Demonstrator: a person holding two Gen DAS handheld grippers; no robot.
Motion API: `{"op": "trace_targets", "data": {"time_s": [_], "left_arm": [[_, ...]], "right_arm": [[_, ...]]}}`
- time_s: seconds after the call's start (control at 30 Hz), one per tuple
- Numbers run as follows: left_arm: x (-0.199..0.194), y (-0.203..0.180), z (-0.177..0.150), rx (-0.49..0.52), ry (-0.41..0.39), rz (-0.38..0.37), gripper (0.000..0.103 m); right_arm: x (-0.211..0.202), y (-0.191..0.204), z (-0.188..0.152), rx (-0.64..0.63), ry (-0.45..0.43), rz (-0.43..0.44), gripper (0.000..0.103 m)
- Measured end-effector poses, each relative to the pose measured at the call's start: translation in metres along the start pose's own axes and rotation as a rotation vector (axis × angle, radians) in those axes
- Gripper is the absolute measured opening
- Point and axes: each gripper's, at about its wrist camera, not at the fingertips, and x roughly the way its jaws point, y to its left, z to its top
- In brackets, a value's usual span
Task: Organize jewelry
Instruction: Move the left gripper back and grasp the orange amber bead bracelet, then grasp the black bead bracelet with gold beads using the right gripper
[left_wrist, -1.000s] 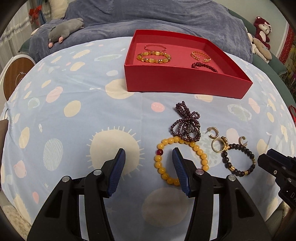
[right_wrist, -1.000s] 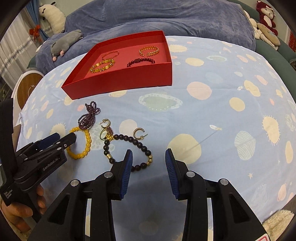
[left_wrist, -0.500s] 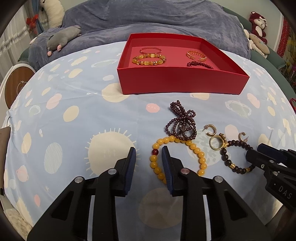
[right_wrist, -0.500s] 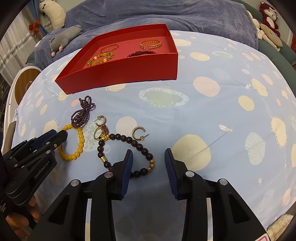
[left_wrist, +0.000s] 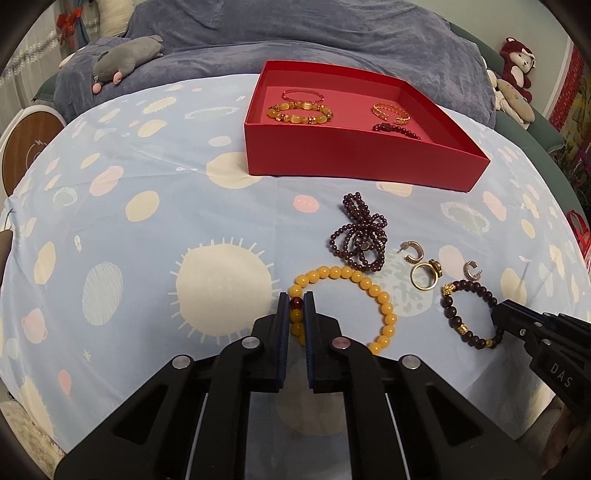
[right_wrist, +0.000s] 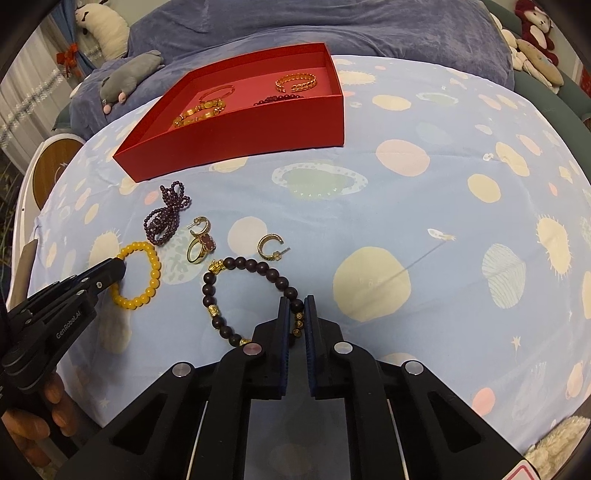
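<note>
A yellow bead bracelet (left_wrist: 384, 306) with one red bead lies on the spotted blue cloth. My left gripper (left_wrist: 296, 299) is closing, and its pads press on the bracelet's left side at the red bead. To the right lies a dark bead bracelet (right_wrist: 210, 291) with gold charms. My right gripper (right_wrist: 296, 301) is closing, its pads pressing on that bracelet's near right beads. Each view shows the other gripper from the side: the left gripper (right_wrist: 118, 267) and the right gripper (left_wrist: 496, 314). The red box (left_wrist: 351, 155) behind holds several bracelets.
A purple bead string (left_wrist: 360, 236), a gold ring (left_wrist: 424, 275) and two hoop earrings (left_wrist: 412, 251) (left_wrist: 471, 269) lie between the bracelets and the box. A grey plush toy (left_wrist: 125, 61) rests on the blue blanket behind. Plush toys (left_wrist: 517, 62) sit far right.
Both grippers have gone from open to shut, the left on the yellow bracelet, the right on the dark bracelet. Neither bracelet has left the cloth.
</note>
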Motion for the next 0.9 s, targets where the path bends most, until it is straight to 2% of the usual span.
{"op": "trace_targets", "data": {"time_s": [0.37, 0.9], "left_arm": [[-0.022, 0.007, 0.003, -0.038, 0.006, -0.053, 0.007], [-0.081, -0.011, 0.029, 0.01, -0.054, -0.14, 0.007]], "right_arm": [[-0.028, 0.0, -0.002, 0.009, -0.029, 0.034, 0.008], [-0.088, 0.007, 0.022, 0.001, -0.146, 0.084, 0.008]]}}
